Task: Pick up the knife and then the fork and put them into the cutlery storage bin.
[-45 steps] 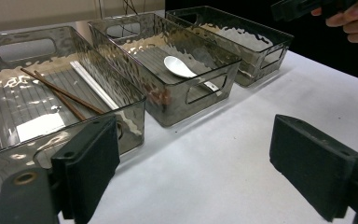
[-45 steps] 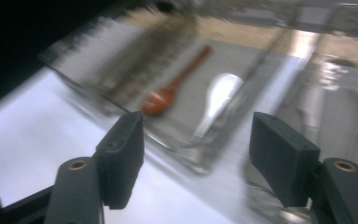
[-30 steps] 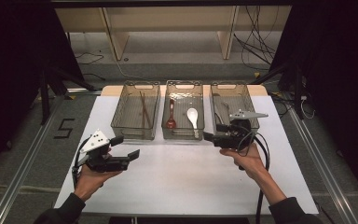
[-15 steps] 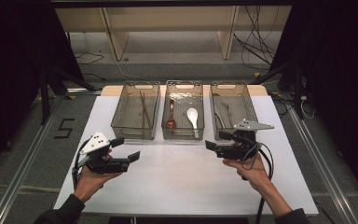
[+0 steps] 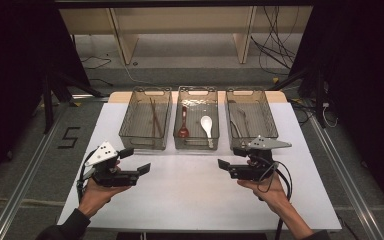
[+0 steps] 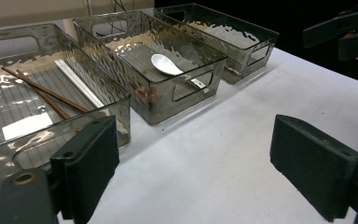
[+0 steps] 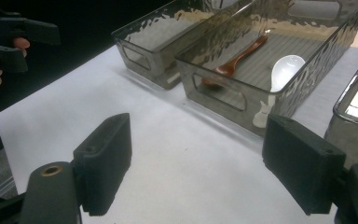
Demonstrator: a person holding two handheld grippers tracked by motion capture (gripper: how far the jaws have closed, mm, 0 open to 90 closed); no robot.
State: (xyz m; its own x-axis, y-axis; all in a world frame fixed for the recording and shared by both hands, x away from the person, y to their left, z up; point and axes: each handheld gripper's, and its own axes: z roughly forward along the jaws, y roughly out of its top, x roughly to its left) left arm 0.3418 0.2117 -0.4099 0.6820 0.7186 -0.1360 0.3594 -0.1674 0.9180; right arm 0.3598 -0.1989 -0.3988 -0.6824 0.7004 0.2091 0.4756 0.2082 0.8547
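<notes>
**Spotter:** What has just changed on your side?

**Operator:** Going left to right: my left gripper (image 5: 135,160) sits where it was, over the near left of the white table (image 5: 190,200), jaws wide apart with nothing between them. My right gripper (image 5: 231,157) has drawn back toward me from the right-hand smoky clear plastic bin (image 5: 274,127). Its jaws have just been opening and are now spread wide and empty. The thin metal cutlery (image 5: 237,124) lies inside that bin, so I judge that drop to be finished.

**Spotter:** And the other bins?

**Operator:** The left-hand smoky clear plastic bin (image 5: 129,122) holds the brown wooden chopsticks (image 5: 153,116). The middle smoky clear plastic bin (image 5: 196,145) holds a reddish-brown spoon (image 5: 183,131) and a white ceramic spoon (image 5: 207,124), lying apart.

**Spotter:** Any room to move?

**Operator:** Plenty. The near half of the table is bare between my grippers. The bins' near walls stand just beyond both sets of jaws, so I must lift before going forward. My right wrist is close to the table's near edge, and the right edge lies well beyond it.
</notes>
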